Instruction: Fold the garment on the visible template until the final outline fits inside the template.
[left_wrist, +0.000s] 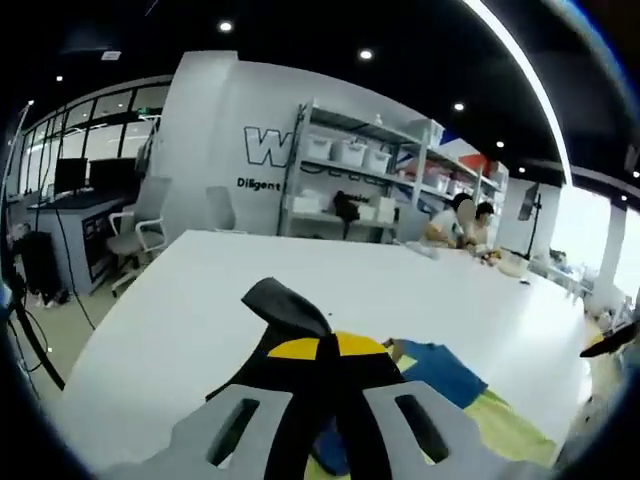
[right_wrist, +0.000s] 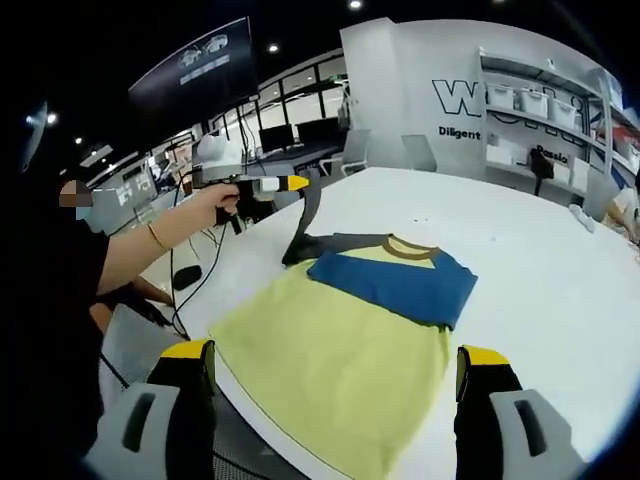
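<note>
A yellow-green T-shirt lies spread on a long white table, its hem toward the near edge of the table and its brown-trimmed collar pointing away across the tabletop. One blue sleeve is folded flat across the shirt's chest, just below the collar. The other sleeve, dark grey, is off the table surface, drawn up and away from the shirt's shoulder.

In the right gripper view, that grey sleeve rises to the yellow-tipped left gripper, held in a person's hand above the table's edge beside the shirt. The left gripper view looks down its own jaws, which are pinched together on the dark sleeve fabric; the cloth bunches up between and above the yellow tips of the left gripper, with the shirt's blue and yellow-green panels lying on the table just beyond.

The right gripper hovers over the shirt's hem at the near edge of the table, its two jaws spread wide on either side of the garment's lower body and gripping nothing.

No template outline can be made out on the table around the shirt. Beyond the far end of the table stand white storage shelves against a lettered wall, and two people sit at the table's far corner. Desks with monitors stand off the table's side.
</note>
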